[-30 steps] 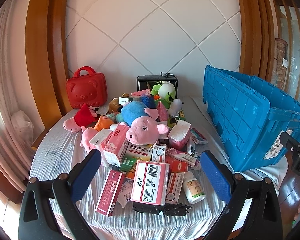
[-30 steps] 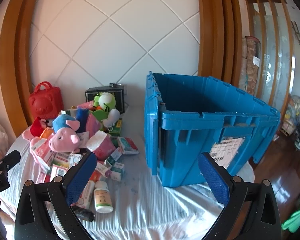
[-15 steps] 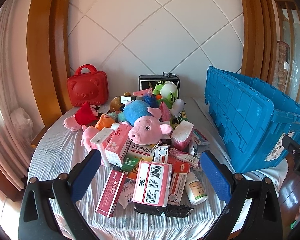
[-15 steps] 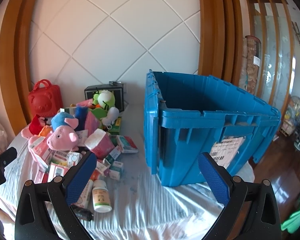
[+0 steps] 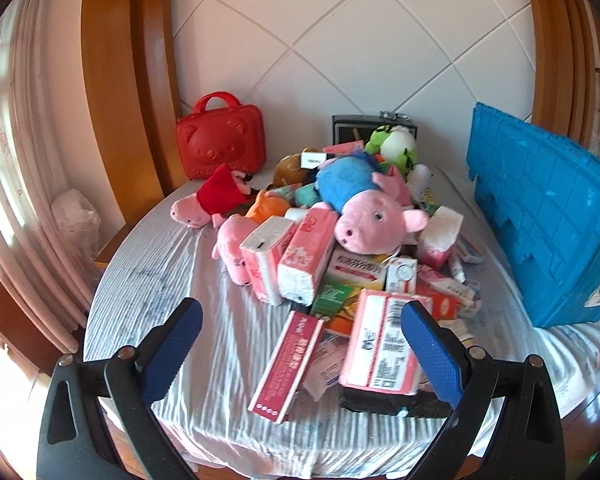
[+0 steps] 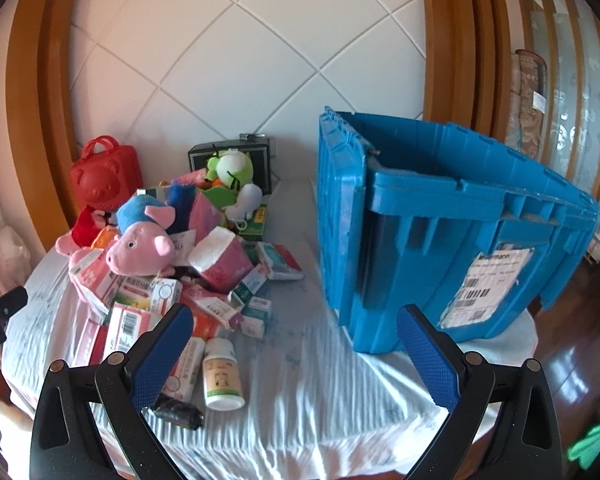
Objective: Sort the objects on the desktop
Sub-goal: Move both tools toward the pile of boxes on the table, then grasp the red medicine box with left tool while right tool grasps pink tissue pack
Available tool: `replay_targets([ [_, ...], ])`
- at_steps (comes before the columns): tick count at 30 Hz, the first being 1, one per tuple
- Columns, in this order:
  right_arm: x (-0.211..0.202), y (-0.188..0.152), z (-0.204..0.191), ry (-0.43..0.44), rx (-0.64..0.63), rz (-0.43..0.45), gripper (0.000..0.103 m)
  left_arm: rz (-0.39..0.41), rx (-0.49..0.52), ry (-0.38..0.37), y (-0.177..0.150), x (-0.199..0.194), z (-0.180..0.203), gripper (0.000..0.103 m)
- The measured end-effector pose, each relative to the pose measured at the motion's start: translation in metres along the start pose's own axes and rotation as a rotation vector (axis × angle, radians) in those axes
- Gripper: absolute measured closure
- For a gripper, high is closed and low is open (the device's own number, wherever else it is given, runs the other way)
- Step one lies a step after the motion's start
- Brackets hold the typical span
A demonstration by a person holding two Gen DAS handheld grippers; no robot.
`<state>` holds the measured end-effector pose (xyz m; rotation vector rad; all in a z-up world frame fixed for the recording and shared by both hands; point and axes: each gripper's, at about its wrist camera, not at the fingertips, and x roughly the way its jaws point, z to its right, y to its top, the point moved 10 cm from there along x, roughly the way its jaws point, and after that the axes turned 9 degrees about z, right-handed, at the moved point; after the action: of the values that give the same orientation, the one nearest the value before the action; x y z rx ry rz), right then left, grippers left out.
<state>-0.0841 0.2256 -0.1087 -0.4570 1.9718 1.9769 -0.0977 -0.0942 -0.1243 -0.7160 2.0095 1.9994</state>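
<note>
A heap of plush toys and medicine boxes covers the round table. A pink pig plush (image 5: pixel 374 224) (image 6: pixel 140 248) lies on top, with pink tissue packs (image 5: pixel 308 256) beside it. A long red box (image 5: pixel 288 364) and a pink barcode box (image 5: pixel 384 344) lie at the near edge. My left gripper (image 5: pixel 300 344) is open, hovering just before these boxes and holding nothing. A white pill bottle (image 6: pixel 222 374) stands near my right gripper (image 6: pixel 292 354), which is open and empty above the cloth. The blue crate (image 6: pixel 440 232) (image 5: pixel 540 216) stands open at the right.
A red bear-face case (image 5: pixel 222 144) and a black box (image 5: pixel 354 130) stand against the wall behind the heap. A black bundle (image 6: pixel 178 410) lies at the table's front edge. The white cloth (image 6: pixel 320 400) drapes over the table rim. The left gripper's body (image 6: pixel 0 312) shows at the left.
My left gripper has moved left and closer to the heap, so the boxes loom larger and the crate slides right. My right gripper has shifted slightly nearer the table.
</note>
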Motion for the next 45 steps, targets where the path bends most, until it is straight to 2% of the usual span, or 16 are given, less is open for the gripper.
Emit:
replay_targets([
  [3,0.028,-0.026,-0.012,0.030,-0.003,-0.085,0.000,-0.078,0.021,0.037,-0.025,0.024,-0.025,0.002],
  [7,0.056,-0.059,-0.029,0.035,0.011,-0.182,0.000,-0.167,0.076,0.023,-0.058,0.055,-0.041,0.002],
  [11,0.071,-0.082,-0.049,0.050,0.016,-0.263,0.000,-0.245,0.097,-0.015,-0.087,0.084,-0.037,0.002],
  [17,0.080,-0.090,-0.087,0.081,0.011,-0.309,0.002,-0.317,0.136,-0.074,-0.115,0.120,-0.022,0.002],
  [18,0.081,-0.091,-0.096,0.090,0.007,-0.314,0.003,-0.328,0.139,-0.092,-0.119,0.124,-0.019,0.005],
  [22,0.085,-0.093,-0.127,0.117,0.002,-0.336,0.017,-0.383,0.171,-0.147,-0.137,0.138,-0.011,0.016],
  [26,0.092,-0.099,-0.161,0.142,0.003,-0.357,0.017,-0.414,0.181,-0.189,-0.148,0.148,-0.009,0.020],
  [29,0.099,-0.107,-0.182,0.151,0.012,-0.381,0.017,-0.445,0.177,-0.255,-0.154,0.152,-0.004,0.042],
  [30,0.102,-0.110,-0.189,0.148,0.016,-0.391,0.017,-0.459,0.166,-0.290,-0.155,0.152,-0.002,0.058],
  [32,0.107,-0.112,-0.198,0.146,0.023,-0.397,0.017,-0.462,0.153,-0.318,-0.154,0.152,-0.001,0.059],
  [37,0.122,-0.121,-0.214,0.110,0.031,-0.421,0.017,-0.417,0.185,-0.309,-0.141,0.150,-0.007,0.059],
  [41,0.133,-0.127,-0.220,0.077,0.033,-0.437,0.012,-0.385,0.181,-0.301,-0.124,0.143,-0.015,0.059],
  [45,0.142,-0.132,-0.221,0.052,0.035,-0.448,0.012,-0.335,0.194,-0.293,-0.103,0.134,-0.020,0.059],
])
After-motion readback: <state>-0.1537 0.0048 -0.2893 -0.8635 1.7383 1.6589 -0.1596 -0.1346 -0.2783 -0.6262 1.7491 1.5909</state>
